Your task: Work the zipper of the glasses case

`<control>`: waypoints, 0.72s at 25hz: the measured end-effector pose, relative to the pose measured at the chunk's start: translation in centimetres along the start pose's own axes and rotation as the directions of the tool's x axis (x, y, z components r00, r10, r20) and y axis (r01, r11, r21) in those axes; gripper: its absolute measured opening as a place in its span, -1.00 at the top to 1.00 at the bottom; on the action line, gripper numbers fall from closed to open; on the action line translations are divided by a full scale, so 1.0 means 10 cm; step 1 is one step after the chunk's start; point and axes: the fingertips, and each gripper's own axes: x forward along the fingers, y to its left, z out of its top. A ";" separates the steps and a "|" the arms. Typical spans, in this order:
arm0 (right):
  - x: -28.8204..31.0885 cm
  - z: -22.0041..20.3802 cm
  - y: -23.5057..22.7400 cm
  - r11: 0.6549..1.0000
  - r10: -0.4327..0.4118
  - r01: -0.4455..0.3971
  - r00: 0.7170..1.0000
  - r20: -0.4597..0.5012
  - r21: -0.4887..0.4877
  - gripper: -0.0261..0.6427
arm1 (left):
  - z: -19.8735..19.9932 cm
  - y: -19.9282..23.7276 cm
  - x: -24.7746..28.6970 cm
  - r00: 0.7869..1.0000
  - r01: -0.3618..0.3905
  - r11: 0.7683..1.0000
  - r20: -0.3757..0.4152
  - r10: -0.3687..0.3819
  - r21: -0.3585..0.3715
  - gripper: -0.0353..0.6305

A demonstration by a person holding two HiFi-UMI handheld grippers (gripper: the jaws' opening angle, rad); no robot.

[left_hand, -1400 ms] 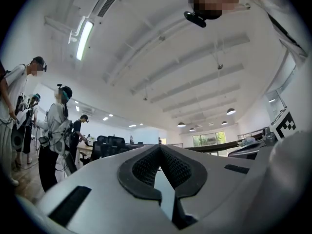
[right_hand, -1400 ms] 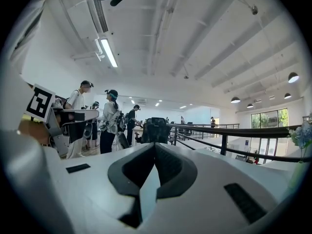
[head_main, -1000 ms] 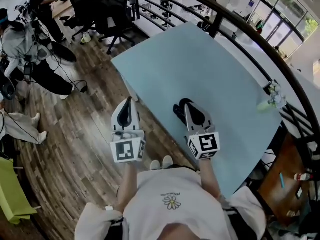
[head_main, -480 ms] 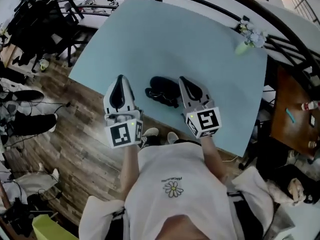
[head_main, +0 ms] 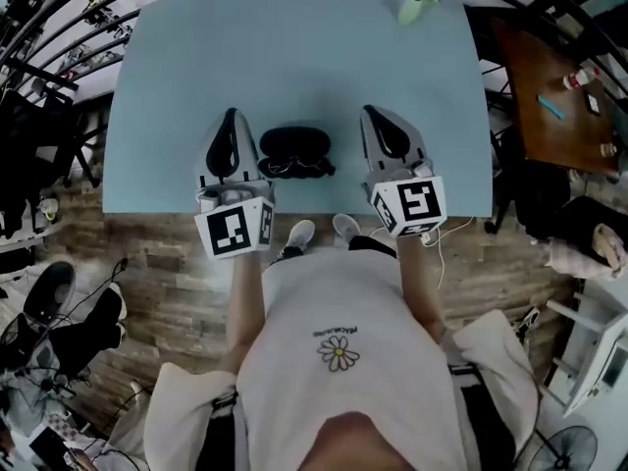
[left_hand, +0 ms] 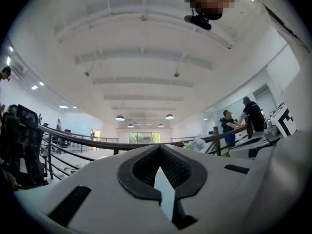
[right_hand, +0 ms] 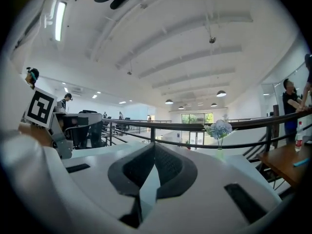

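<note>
Since a second ago the left gripper (head_main: pixel 231 121) has come in from over the floor to the near edge of the surface (head_main: pixel 294 47), level with the right gripper (head_main: pixel 378 121). The glasses case (head_main: pixel 294 152) lies between them, near that edge. Both grippers' jaws are closed together, empty.

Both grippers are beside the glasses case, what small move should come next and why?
Probably open the left gripper and lower it toward the glasses case to steady it. Both it and the right gripper have their jaws together and empty, flanking the case without touching it.
</note>
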 end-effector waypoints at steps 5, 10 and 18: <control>-0.06 -0.02 0.00 0.997 -0.074 0.074 0.997 -0.006 0.004 0.90 | -0.17 0.00 0.19 0.995 0.073 0.997 -0.064 -0.073 0.012 0.85; -0.10 -0.06 0.00 0.996 -0.085 0.086 0.996 -0.020 0.014 0.90 | -0.43 -0.13 0.40 0.969 0.156 0.988 -0.188 -0.157 -0.019 0.85; -0.07 -0.57 0.54 0.998 0.057 -0.051 0.986 -0.159 0.045 0.90 | -1.78 -0.44 0.79 0.704 0.377 0.891 -0.548 -0.452 -0.251 0.85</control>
